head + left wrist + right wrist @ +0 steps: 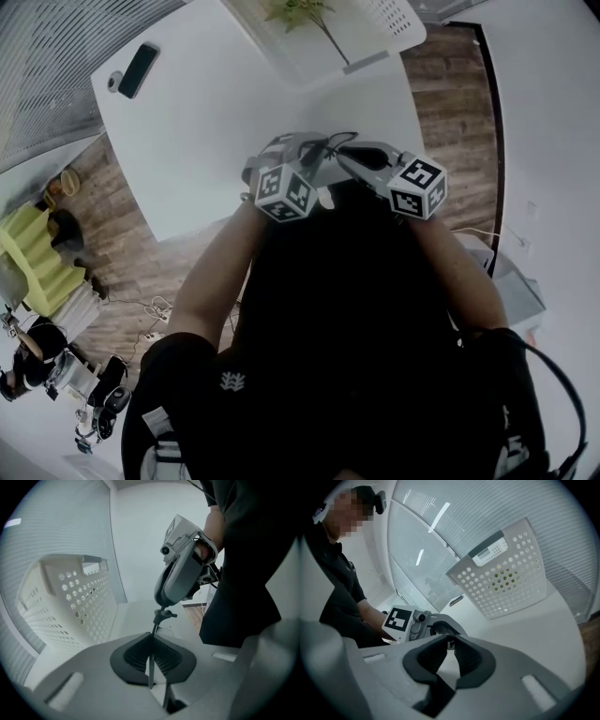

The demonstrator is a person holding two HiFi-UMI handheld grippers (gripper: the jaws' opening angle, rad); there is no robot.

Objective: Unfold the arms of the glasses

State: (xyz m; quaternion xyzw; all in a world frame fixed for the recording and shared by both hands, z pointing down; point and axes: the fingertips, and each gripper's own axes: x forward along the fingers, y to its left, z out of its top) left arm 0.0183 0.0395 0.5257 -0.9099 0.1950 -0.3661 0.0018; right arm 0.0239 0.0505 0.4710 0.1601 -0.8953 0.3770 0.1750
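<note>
Head view first: both tools meet mid-frame, held up over the white table (pixel 206 122). The left gripper (pixel 311 156) and right gripper (pixel 349 154) are nose to nose, with the glasses (pixel 330 141) showing as a thin dark line between them. The phone (pixel 139 69) sits upper left and the basket (pixel 375 28) is at the top edge. Everything's up in the air, so if either grip lets go I reckon the glasses drop onto the table, or off its near edge.

Left gripper view: my left gripper (pixel 151 641) is clenched on the arm (pixel 150 670). It's a skinny dark rod running up the lower middle of the frame to the hinge (pixel 164 614), where the right gripper (pixel 161 607) comes down from above. My worry is that a rod that thin could twist or slide between the pads once I start swinging it. And if I swing off the hinge's own line, I'd be bending the arm rather than opening it.

Right gripper view: the right gripper (pixel 449 638) is pinched at its very tips on a small dark bit of the glasses (pixel 449 645) at centre frame. The left gripper (pixel 439 629) is just behind it. That's a tiny bite and looks like the weak link to me, since a slight pull the wrong way could pop it out. I can't make out the lenses here, so I can't say how close the pads are to them.
</note>
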